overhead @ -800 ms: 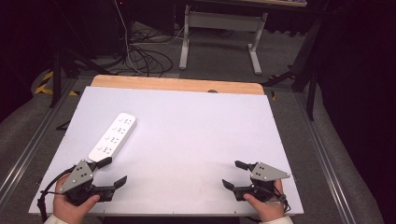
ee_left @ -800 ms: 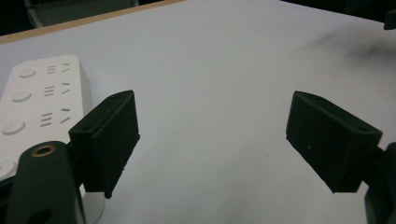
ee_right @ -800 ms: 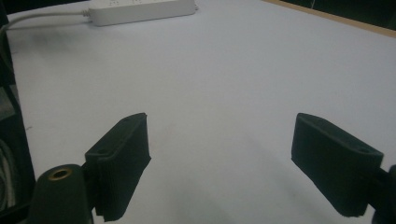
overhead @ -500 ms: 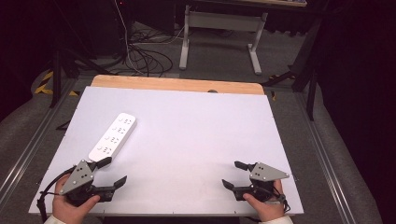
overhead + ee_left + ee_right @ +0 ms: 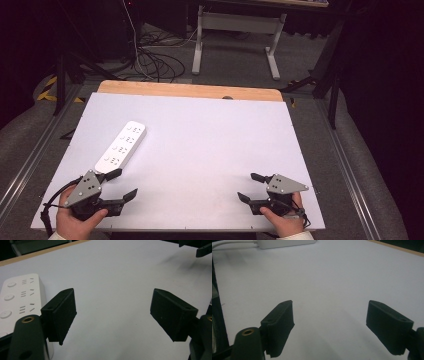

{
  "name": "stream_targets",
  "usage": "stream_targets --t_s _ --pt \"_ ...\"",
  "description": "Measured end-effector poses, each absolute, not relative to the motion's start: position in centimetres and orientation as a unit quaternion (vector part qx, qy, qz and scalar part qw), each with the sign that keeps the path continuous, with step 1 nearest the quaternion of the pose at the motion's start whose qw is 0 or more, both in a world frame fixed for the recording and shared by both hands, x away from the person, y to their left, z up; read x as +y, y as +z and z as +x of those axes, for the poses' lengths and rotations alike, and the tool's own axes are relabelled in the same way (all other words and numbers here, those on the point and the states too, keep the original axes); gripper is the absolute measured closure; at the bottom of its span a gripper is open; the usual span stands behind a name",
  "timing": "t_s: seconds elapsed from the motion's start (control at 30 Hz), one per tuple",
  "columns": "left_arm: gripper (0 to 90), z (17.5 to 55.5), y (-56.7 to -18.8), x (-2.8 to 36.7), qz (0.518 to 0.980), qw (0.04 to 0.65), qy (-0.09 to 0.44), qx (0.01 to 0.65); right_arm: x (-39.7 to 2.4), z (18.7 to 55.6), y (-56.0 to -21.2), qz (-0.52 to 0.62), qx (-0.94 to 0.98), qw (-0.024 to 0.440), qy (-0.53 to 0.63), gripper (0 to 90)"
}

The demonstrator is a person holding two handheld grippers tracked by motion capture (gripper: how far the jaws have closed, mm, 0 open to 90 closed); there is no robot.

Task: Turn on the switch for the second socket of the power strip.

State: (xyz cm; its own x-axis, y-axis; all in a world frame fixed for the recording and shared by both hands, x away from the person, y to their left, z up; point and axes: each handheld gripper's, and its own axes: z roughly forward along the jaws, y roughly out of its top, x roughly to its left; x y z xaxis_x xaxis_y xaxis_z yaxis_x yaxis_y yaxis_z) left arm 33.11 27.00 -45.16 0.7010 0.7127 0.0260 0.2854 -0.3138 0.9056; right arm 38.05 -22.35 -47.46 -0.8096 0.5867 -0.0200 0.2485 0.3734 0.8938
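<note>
A white power strip (image 5: 121, 146) lies slantwise on the left part of the white tabletop (image 5: 210, 125). My left gripper (image 5: 126, 182) rests at the front left corner, just short of the strip's near end, jaws wide open and empty. The left gripper view has the strip (image 5: 17, 300) beside the left jaw of my left gripper (image 5: 112, 312), with bare table between the pads. At the front right my right gripper (image 5: 245, 186) is held low, open, with nothing in it. In the right gripper view, my right gripper (image 5: 329, 325) faces bare table, the strip (image 5: 287, 243) far off at the top.
A wooden strip (image 5: 190, 90) borders the table's far edge. Metal rails (image 5: 35, 150) run along both sides. Beyond the table, cables (image 5: 155, 60) lie on the floor near a grey stand (image 5: 235, 40). The other gripper's jaws (image 5: 200, 247) show at top right in the left gripper view.
</note>
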Motion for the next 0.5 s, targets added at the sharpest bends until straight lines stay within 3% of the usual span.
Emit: stream_targets --t_s 0.4,0.5 --pt "21.7 32.9 -44.5 27.1 0.782 0.484 0.219 0.325 -22.3 38.0 -47.5 0.255 0.814 0.169 0.495 22.9" --pt "25.3 33.0 -44.0 27.1 0.785 0.475 0.218 0.333 -22.2 38.0 -47.6 0.252 0.816 0.163 0.494 23.9"
